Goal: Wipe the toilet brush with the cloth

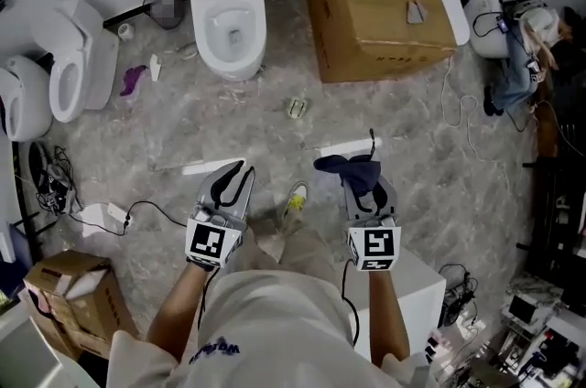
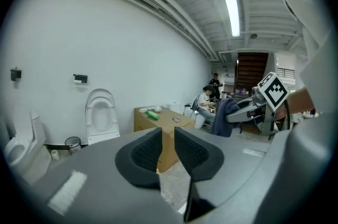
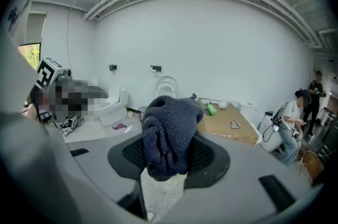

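Two grippers, one job: keep your right gripper (image 1: pixel 359 180) clamped on the dark cloth (image 3: pixel 169 133), your left gripper (image 1: pixel 236 174), jaws parted and empty, free to steady.

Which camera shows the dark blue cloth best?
The right gripper view: the cloth fills the middle, pinched between the fingers. The head view shows it small, from above. The left gripper view shows it small too, off to the right.
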`<control>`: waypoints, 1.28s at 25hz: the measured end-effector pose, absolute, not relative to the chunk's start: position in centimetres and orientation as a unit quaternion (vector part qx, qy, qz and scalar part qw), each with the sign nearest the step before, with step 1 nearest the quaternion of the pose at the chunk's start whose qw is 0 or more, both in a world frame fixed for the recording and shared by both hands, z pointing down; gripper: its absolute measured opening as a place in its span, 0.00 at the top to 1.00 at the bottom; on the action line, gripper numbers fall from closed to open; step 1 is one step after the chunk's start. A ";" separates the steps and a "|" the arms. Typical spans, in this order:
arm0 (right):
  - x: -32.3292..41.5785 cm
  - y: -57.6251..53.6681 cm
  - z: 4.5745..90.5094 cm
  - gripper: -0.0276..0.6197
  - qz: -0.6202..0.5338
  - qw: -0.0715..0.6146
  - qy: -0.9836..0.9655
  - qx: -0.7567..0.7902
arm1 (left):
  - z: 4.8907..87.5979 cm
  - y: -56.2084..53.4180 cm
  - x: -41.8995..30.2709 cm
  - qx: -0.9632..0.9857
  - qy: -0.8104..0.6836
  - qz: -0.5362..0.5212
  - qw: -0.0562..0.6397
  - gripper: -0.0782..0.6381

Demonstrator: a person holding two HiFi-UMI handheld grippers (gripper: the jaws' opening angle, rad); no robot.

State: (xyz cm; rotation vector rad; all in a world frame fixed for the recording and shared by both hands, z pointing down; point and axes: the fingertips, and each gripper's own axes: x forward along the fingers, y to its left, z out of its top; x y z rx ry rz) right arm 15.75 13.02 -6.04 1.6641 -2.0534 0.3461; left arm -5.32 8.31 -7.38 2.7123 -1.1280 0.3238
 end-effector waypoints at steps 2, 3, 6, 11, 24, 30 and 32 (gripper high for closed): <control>17.8 11.0 -4.5 0.69 0.125 0.240 -0.753 0.600 | -7.0 6.4 -4.0 0.904 -0.405 0.103 0.089 0.79; 18.7 10.2 -3.4 0.69 0.127 0.244 -0.757 0.593 | -6.5 5.9 -3.5 0.900 -0.414 0.107 0.090 0.79; 20.7 8.1 0.3 0.69 0.137 0.264 -0.768 0.567 | -4.0 5.5 -2.2 0.889 -0.428 0.132 0.099 0.80; 23.4 2.9 5.1 0.70 0.132 0.266 -0.762 0.576 | 0.0 2.8 0.5 0.886 -0.434 0.127 0.102 0.81; 25.1 -5.7 26.0 0.70 0.072 0.278 -0.733 0.617 | 21.9 -4.3 0.9 0.897 -0.411 0.120 0.111 0.82; 25.5 -9.4 35.7 0.70 0.014 0.281 -0.733 0.619 | 33.4 -8.6 1.2 0.902 -0.409 0.107 0.087 0.82; 25.4 -10.5 38.1 0.70 -0.013 0.280 -0.733 0.620 | 36.5 -9.4 1.2 0.905 -0.408 0.093 0.082 0.82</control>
